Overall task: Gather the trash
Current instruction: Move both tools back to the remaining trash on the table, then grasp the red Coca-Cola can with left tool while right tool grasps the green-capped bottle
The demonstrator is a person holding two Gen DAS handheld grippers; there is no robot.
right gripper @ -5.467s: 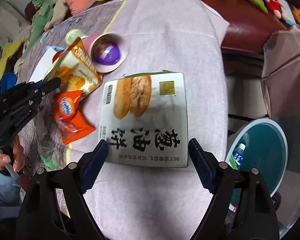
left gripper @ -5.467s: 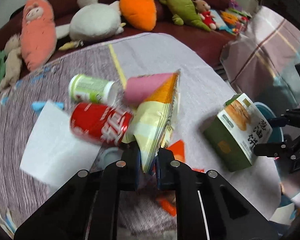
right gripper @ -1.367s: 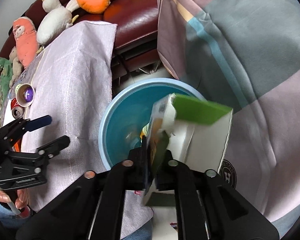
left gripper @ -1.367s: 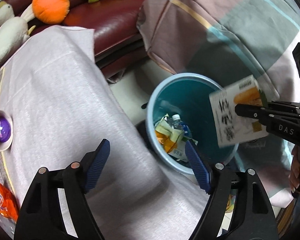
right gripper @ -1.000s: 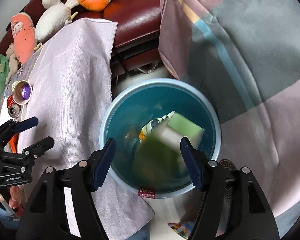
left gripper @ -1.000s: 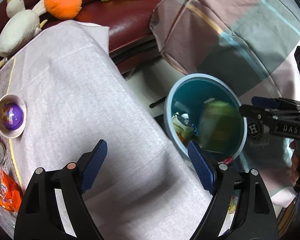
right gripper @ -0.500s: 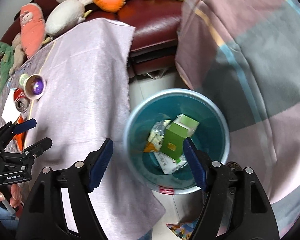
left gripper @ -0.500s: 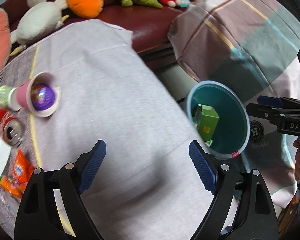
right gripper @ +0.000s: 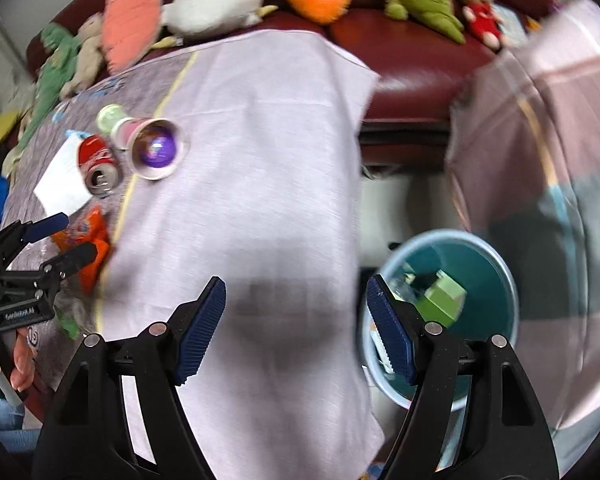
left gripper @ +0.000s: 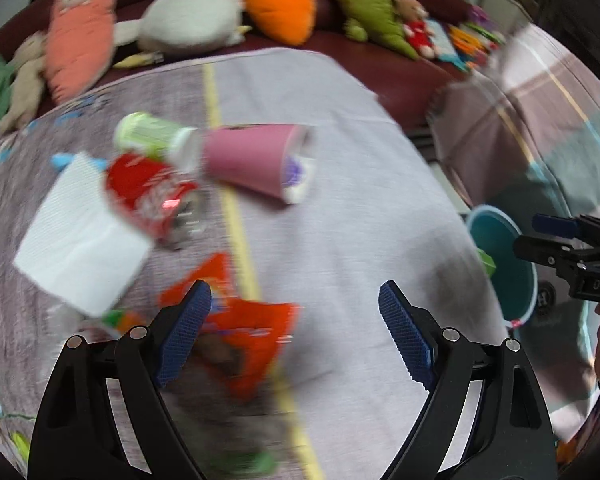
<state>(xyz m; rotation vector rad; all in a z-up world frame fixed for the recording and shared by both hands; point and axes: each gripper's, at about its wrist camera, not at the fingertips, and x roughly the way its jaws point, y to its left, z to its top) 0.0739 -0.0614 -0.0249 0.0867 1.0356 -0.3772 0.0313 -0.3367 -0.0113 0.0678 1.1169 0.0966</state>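
Note:
My left gripper (left gripper: pixel 294 316) is open and empty, low over the table above an orange snack wrapper (left gripper: pixel 252 340). Beyond it lie a red cola can (left gripper: pixel 148 196), a pink paper cup (left gripper: pixel 256 166) with a purple inside, a green-labelled can (left gripper: pixel 152 134) and a white napkin (left gripper: pixel 80 236). My right gripper (right gripper: pixel 296 312) is open and empty, over the table's right edge. The teal trash bin (right gripper: pixel 496 280) stands on the floor to its right, with the green box (right gripper: pixel 446 294) and wrappers inside. The same cup (right gripper: pixel 156 148), can (right gripper: pixel 98 164) and wrapper (right gripper: pixel 90 240) show at the left.
The table wears a pale lilac cloth (right gripper: pixel 260 160). A dark red sofa (right gripper: pixel 400 56) with several plush toys runs along the far side. A plaid blanket (right gripper: pixel 548 128) hangs at the right beside the bin. The left gripper (right gripper: pixel 62 238) shows at the right wrist view's left edge.
The right gripper let go of the green box, which dropped into the bin. Both grippers swung away from the bin, the left one back over the trash on the table.

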